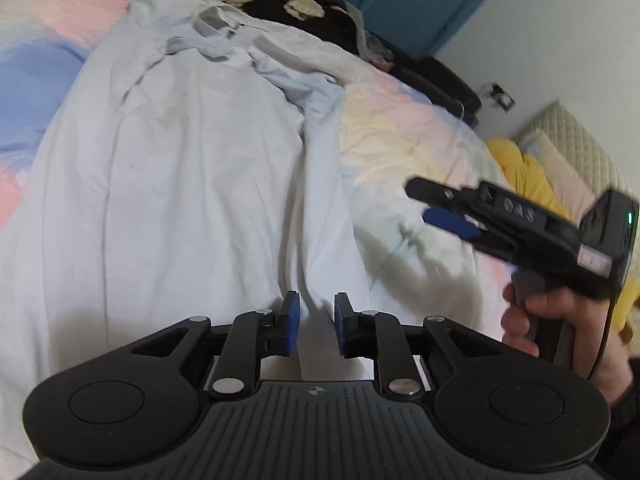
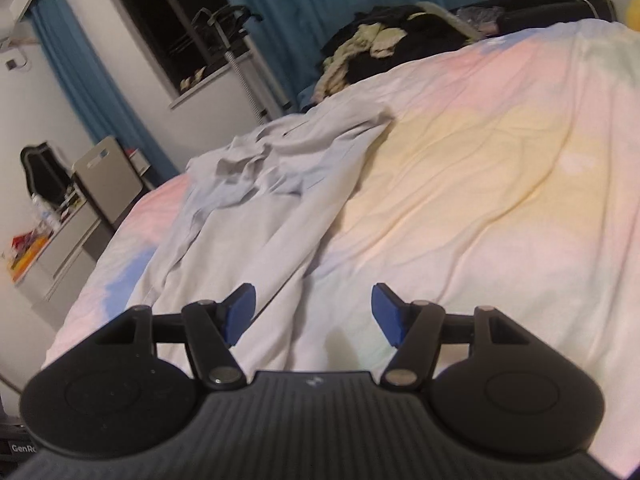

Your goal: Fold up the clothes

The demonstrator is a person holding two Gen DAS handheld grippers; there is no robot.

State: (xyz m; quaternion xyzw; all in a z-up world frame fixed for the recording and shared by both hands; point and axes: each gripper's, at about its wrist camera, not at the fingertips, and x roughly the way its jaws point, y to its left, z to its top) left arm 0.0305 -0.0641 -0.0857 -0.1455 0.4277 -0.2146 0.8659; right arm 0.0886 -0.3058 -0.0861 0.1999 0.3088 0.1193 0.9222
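Shirt (image 1: 180,168) spread long on bed (image 2: 480,200), far end rumpled, no neat fold showing. Left tool (image 1: 316,326) slightly apart, empty; right tool (image 2: 313,314) wide apart, empty.

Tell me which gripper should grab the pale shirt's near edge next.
Left, probably. The left gripper hangs open right over the pale shirt, a fold between its fingers. The right gripper, also open, sits beside the shirt over the bedspread.
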